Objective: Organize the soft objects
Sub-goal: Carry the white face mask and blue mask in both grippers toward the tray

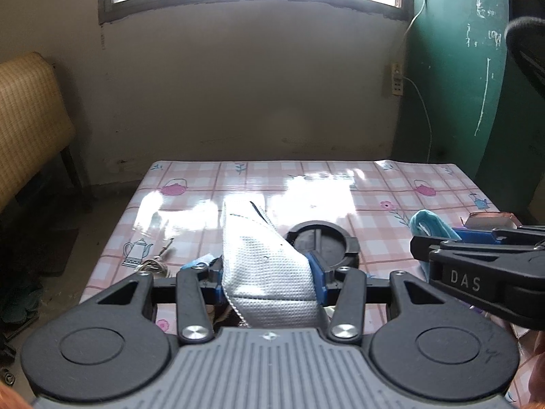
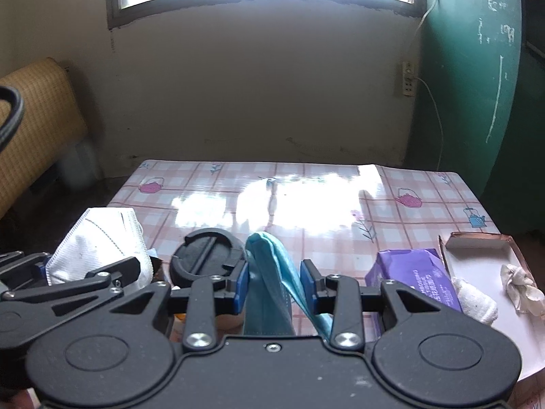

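Note:
My left gripper point(image 1: 269, 281) is shut on a white folded face mask point(image 1: 262, 259), which stands up between the blue pads above the table. My right gripper point(image 2: 274, 288) is shut on a light blue surgical mask point(image 2: 267, 266) that hangs down between its pads. The two grippers are side by side and close together; in the right wrist view the white mask point(image 2: 98, 238) shows at the left. Both are over the near part of the pink checked tablecloth point(image 2: 306, 187).
A black round object point(image 2: 204, 255) lies on the table between the two masks. On the right are a purple tissue pack point(image 2: 415, 279), a white rolled cloth point(image 2: 477, 305) and a shallow box point(image 2: 477, 259) holding a crumpled tissue point(image 2: 521, 286). Keys point(image 1: 153, 266) lie near the left edge.

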